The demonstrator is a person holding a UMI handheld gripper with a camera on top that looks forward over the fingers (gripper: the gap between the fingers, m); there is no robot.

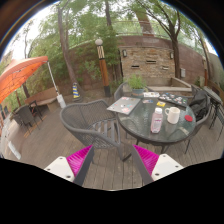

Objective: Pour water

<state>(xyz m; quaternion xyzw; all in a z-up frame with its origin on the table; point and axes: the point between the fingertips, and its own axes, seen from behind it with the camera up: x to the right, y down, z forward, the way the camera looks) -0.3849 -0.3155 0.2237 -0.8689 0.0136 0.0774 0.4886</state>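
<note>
I hold the gripper point(113, 158) open, with nothing between its fingers; the pink pads point(78, 158) stand well apart. Beyond the fingers I see a round glass table point(150, 128) bearing a pink bottle point(157, 121) and, just beside it, a white cup point(174, 115). A grey mesh chair point(92, 124) stands between the fingers and the table. An orange canopy point(20, 74) lies far off.
</note>
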